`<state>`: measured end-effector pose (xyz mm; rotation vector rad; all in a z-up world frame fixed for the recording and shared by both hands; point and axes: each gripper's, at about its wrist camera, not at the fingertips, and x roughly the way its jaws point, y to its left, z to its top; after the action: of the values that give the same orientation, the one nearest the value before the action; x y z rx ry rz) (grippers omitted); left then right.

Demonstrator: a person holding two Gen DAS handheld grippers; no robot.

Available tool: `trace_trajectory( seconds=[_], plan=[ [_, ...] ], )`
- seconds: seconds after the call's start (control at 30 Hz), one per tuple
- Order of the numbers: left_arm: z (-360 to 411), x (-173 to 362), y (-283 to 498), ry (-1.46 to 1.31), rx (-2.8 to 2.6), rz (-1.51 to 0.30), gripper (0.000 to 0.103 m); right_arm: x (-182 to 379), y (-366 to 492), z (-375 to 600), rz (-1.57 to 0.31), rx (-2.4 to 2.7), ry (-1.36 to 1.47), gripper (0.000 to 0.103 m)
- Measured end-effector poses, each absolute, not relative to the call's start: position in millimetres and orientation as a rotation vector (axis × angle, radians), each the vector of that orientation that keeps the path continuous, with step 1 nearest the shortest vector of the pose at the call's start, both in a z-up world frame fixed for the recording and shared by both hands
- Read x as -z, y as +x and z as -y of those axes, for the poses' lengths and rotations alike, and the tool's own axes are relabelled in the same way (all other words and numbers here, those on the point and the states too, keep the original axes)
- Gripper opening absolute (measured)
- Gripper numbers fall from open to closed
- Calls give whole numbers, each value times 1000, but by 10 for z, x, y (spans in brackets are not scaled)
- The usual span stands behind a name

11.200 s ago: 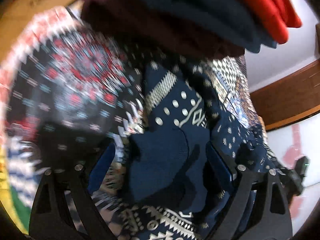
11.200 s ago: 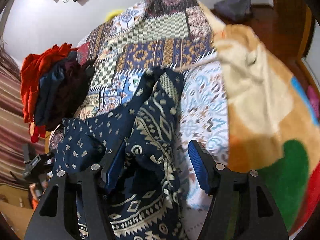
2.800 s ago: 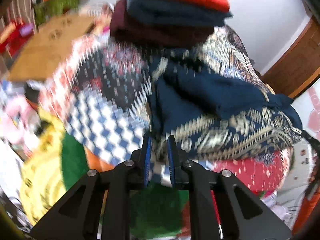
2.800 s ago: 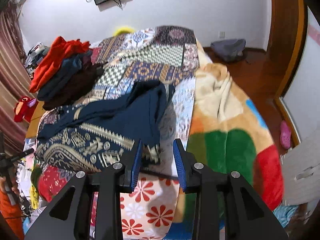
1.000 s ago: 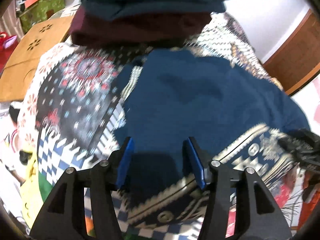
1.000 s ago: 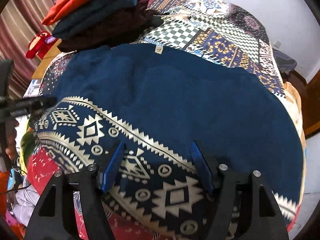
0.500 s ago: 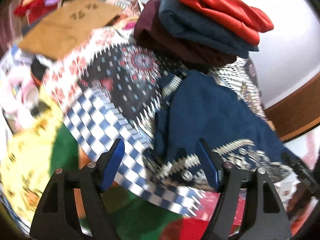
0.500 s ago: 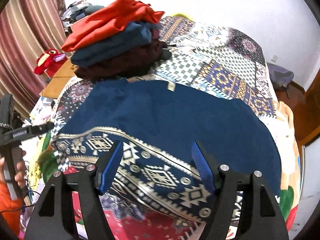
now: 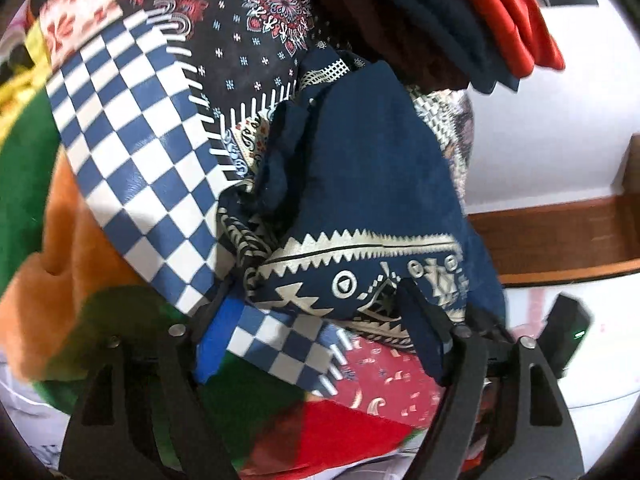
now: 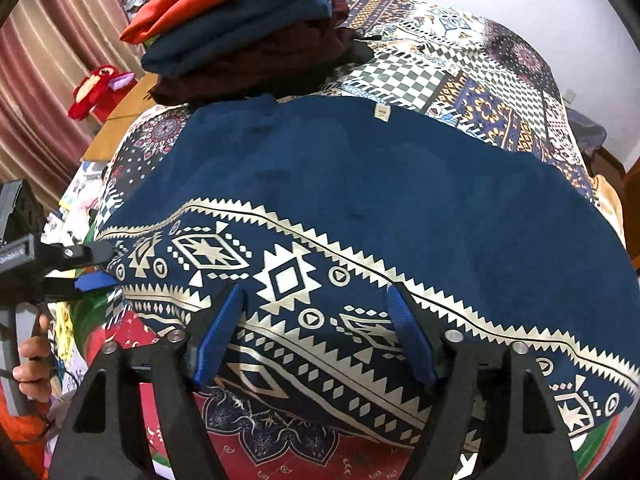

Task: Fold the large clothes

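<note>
Both tongs [image 9: 316, 320] [image 10: 316, 332] opening over navy garment [image 10: 360, 184]; nothing gripped.

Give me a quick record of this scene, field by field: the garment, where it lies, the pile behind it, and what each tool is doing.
garment: navy garment with cream patterned border, spread flat
surface: patchwork bedspread
pile: folded clothes, red on top, then blue, then maroon, behind the garment
left tool: jaws opening, nothing gripped, at the garment's left end
right tool: jaws opening, over the patterned border, nothing gripped
also seen: red plush toy beside the bed
</note>
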<state>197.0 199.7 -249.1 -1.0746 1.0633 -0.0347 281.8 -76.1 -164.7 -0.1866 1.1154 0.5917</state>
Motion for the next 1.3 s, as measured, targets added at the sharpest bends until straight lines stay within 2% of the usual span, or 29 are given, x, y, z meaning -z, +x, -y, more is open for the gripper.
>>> trace_trajectory(
  seconds=[0.2,0.3,0.5,0.63,0.7,0.8,0.9,1.07,1.17,1.23,1.3],
  plan=[
    [-2053,2626,2124,-1233,105,-1026,85,1662,2837,763,-1126,-585,-165,77],
    [-1967,2646,2292,-1215,115,-1039,97,1671,2838,755,-1123,-583,-164,77],
    [-1874,2610,2473,-1172,84,-1054,97,1680,2866,775,-1125,-588,-151,77],
    [-1850,2503,2416,-1117,42,-1053,79,1681,2864,788,-1123,-592,-148,77],
    [-1839,2427,2367,-1104,53,-1042,78,1680,2867,799,-1121,-594,-146,77],
    [-1851,2334,2302,-1147,121,-1012,71,1686,2861,808,-1119,-596,-138,77],
    [-1817,2276,2320,-1116,127,-998,71,1688,2857,809,-1115,-598,-136,77],
    [-1758,2515,2581,-1101,59,-1041,69,1686,2847,836,-1114,-604,-134,77],
    [-1739,2510,2739,-986,-17,-1026,59,1683,2850,848,-1117,-598,-129,77],
    [-1665,2450,2854,-863,-62,-1024,40,1671,2859,851,-1121,-589,-128,77],
    [-1594,2379,2924,-755,-111,-1012,26,1643,2873,849,-1130,-583,-130,77]
  ],
)
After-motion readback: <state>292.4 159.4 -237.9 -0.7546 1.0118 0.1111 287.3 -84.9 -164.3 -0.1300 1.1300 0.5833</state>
